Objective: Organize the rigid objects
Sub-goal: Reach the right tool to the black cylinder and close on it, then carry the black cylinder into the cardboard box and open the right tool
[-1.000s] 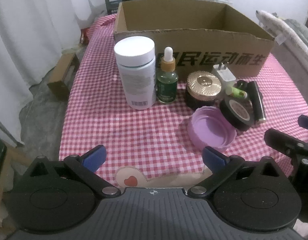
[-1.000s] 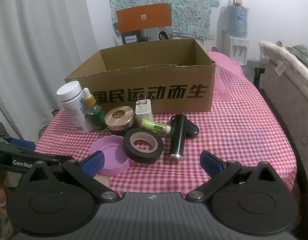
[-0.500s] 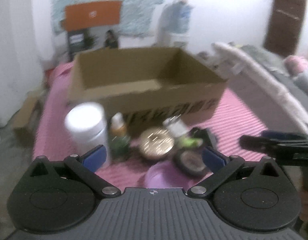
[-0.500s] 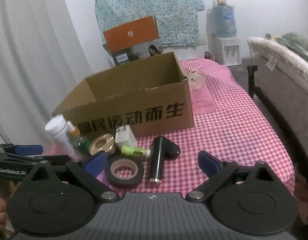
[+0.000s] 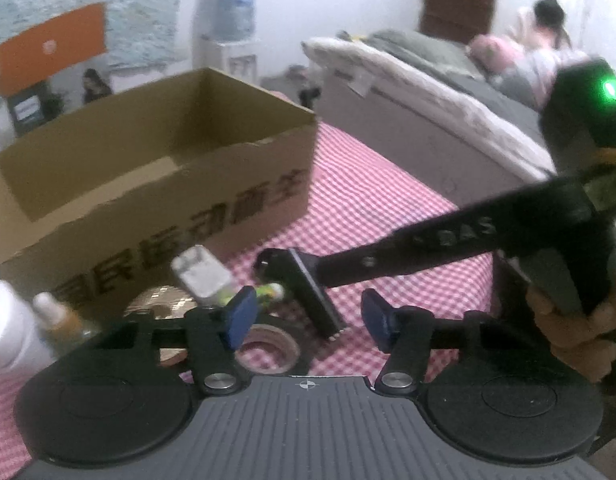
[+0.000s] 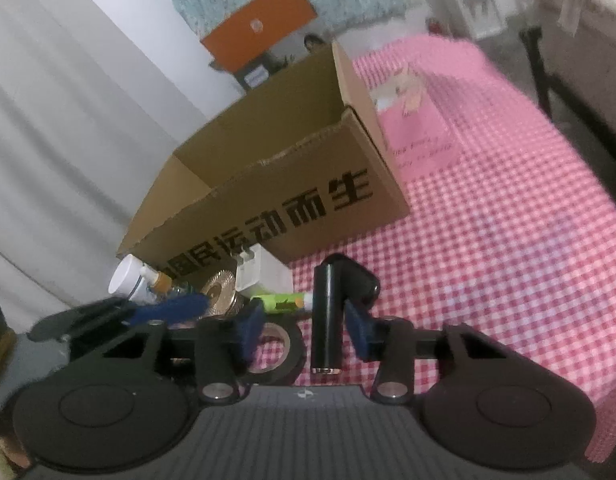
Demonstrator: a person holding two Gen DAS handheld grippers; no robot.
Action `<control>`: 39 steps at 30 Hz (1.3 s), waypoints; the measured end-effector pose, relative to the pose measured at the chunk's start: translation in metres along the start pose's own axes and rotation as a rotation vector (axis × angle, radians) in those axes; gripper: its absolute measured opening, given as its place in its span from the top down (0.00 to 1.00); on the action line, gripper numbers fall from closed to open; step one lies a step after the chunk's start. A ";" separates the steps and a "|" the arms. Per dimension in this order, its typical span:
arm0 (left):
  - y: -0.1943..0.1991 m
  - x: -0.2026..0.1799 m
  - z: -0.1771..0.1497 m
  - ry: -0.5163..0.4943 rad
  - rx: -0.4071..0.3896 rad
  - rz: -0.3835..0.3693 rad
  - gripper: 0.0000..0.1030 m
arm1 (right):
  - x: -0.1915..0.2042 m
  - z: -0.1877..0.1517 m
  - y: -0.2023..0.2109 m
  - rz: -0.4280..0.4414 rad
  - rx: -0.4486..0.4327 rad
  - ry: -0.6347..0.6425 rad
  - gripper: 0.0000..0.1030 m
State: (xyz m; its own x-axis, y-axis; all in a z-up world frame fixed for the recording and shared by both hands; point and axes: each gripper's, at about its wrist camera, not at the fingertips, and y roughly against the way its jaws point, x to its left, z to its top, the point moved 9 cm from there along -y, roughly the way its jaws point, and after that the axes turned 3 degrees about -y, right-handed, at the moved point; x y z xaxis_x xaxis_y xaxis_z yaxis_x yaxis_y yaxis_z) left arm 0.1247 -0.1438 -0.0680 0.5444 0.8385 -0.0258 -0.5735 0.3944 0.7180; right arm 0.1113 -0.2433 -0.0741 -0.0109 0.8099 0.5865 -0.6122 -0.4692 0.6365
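Observation:
An open cardboard box [image 6: 268,184] stands on the pink checked cloth, with small items in front of it. My right gripper [image 6: 304,330] straddles a black cylinder [image 6: 325,312]. Its jaws are closing; the right pad is close beside the cylinder and the left pad stands apart, over the black tape roll [image 6: 286,346]. My left gripper [image 5: 308,320] hovers over the tape roll [image 5: 268,350], jaws closing with nothing pressed between them. The right gripper's finger [image 5: 311,296] crosses in front of the left gripper. A white charger [image 6: 262,272], green lip balm [image 6: 280,302] and gold-lidded jar [image 6: 220,294] lie beside the tape.
A white bottle [image 6: 126,280] and a dropper bottle [image 6: 160,282] stand at the left of the row. A hand [image 5: 567,320] holds the right gripper's body. A grey bed [image 5: 427,92] runs along the right of the table, and an orange box [image 6: 264,26] stands behind the carton.
Both grippers have moved in toward the items and rolled, and both pairs of jaws have narrowed. The right gripper now straddles the black cylinder, and its finger crosses the left wrist view.

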 end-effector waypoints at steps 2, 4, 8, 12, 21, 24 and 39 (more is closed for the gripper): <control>-0.008 -0.004 0.000 -0.016 0.019 -0.011 0.53 | -0.002 0.000 -0.005 0.009 0.023 -0.007 0.62; -0.018 -0.006 0.000 -0.023 0.044 -0.014 0.54 | -0.004 0.000 -0.009 0.014 0.041 -0.009 0.64; -0.033 -0.006 -0.003 -0.026 0.108 -0.020 0.62 | -0.009 -0.002 -0.019 0.020 0.079 -0.026 0.67; -0.046 -0.005 -0.006 -0.025 0.156 -0.019 0.68 | -0.018 -0.002 -0.027 0.032 0.111 -0.050 0.67; -0.064 0.002 -0.007 0.000 0.198 -0.013 0.70 | -0.033 0.000 -0.048 0.057 0.151 -0.092 0.72; -0.066 0.003 -0.005 0.004 0.195 -0.012 0.70 | -0.039 0.002 -0.053 0.083 0.155 -0.126 0.74; -0.021 -0.001 0.007 -0.010 0.079 -0.021 0.75 | -0.013 0.003 -0.018 0.095 0.092 -0.104 0.77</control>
State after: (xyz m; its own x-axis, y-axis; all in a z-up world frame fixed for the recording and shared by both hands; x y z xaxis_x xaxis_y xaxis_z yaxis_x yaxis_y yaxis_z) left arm 0.1403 -0.1552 -0.0786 0.5618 0.8266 -0.0350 -0.5120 0.3806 0.7701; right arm 0.1252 -0.2460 -0.0916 0.0195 0.7219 0.6917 -0.5371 -0.5760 0.6163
